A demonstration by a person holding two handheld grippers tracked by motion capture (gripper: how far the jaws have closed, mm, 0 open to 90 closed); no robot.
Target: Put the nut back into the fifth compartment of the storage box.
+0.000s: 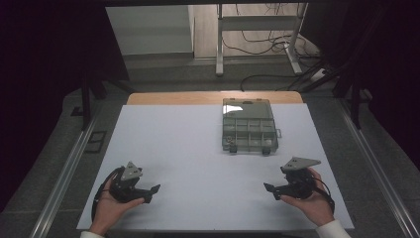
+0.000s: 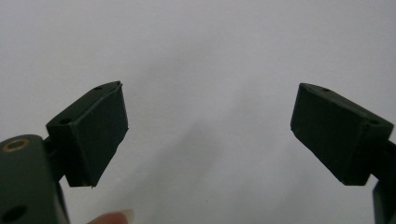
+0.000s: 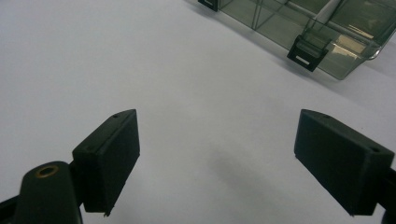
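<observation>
— What is the clear, smoke-tinted plastic compartment box (image 1: 248, 131) like?

— Glossy, hard plastic; its lid throws back a bright glare, and its thin dividers look smooth. The black plastic latches (image 3: 307, 53) on its front are duller.

— And the white table cover (image 1: 198, 163)?

— Matt and smooth, like paper or laminate, with a strip of pale wood tabletop (image 1: 173, 97) behind it.

— The grippers?

— The left gripper (image 2: 208, 135) has matt black jaws, faintly grainy, with a brass-coloured metal insert (image 2: 15, 144). The right gripper (image 3: 217, 163) looks the same; its top plate (image 1: 300, 163) is flat matt grey.
</observation>
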